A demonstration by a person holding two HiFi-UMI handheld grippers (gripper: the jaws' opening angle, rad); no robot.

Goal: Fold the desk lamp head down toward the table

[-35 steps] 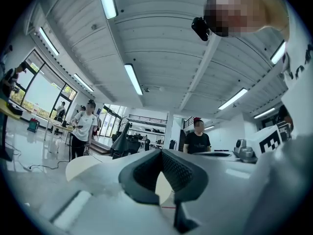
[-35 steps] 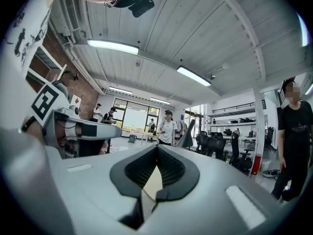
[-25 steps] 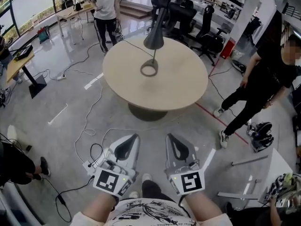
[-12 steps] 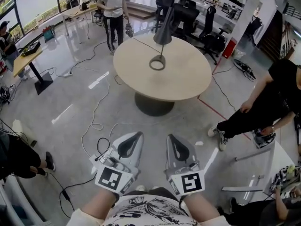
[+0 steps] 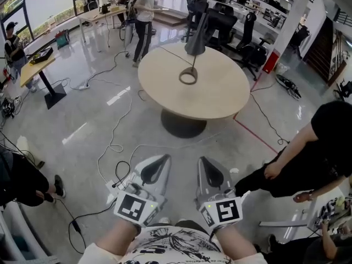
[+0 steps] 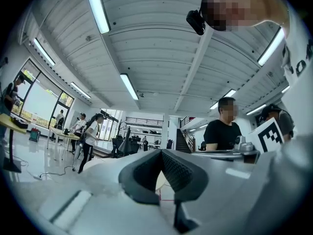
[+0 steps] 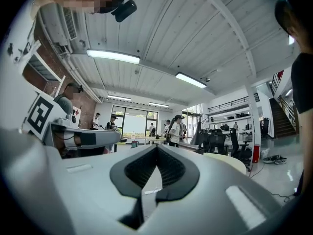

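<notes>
The desk lamp stands on a round beige table (image 5: 220, 98) some way ahead of me. Its ring base (image 5: 188, 76) lies flat, and the grey cone head (image 5: 196, 43) is held up above it on a thin arm. Both grippers are low in front of me, well short of the table. My left gripper (image 5: 161, 158) is shut with nothing between its pads, and so is my right gripper (image 5: 202, 160). The lamp head (image 6: 125, 141) shows far off in the left gripper view. In the right gripper view the lamp head (image 7: 198, 131) is also far off, past the gripper (image 7: 157, 148).
A person in black (image 5: 308, 158) stands close at my right. Cables (image 5: 113, 147) trail over the floor between me and the table pedestal (image 5: 181, 124). Office chairs (image 5: 220, 18) stand behind the table, a person in white (image 5: 144, 10) is at the back, and a desk (image 5: 33, 65) stands at the left.
Both grippers stay shut, side by side. The person in black has moved nearer, toward the lower right. The person in white has walked away from the table toward the back.
</notes>
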